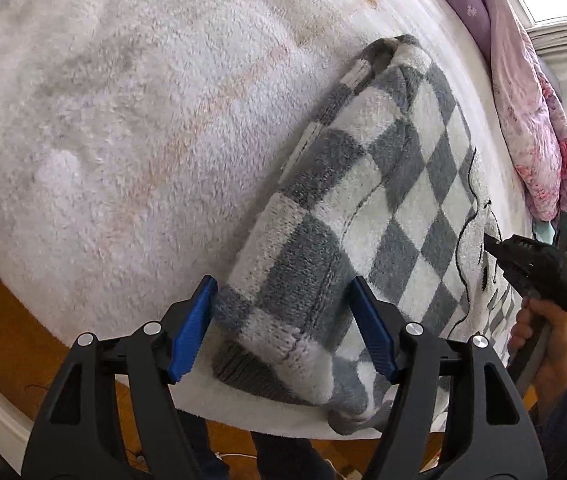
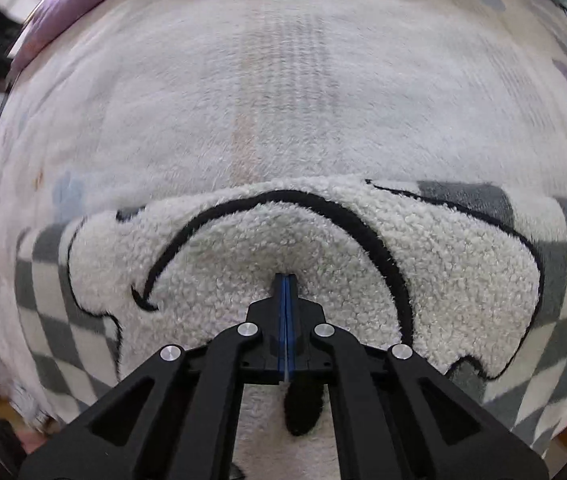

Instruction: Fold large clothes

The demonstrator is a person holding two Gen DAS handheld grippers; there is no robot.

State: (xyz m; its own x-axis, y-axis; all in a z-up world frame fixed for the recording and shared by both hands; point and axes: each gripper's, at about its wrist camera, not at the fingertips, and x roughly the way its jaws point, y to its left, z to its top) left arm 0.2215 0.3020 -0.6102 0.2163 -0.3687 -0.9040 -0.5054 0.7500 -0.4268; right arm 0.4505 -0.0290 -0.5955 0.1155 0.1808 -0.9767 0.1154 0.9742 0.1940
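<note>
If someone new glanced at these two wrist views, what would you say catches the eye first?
The grey-and-white checked fleece garment stands out, lying on the white fluffy bedspread with a folded sleeve between the open blue pads of the left gripper. In the right wrist view, the right gripper is shut, its tip down on the garment's woolly black-outlined patch. Pink and purple bedding is heaped along the bed's far edge.
</note>
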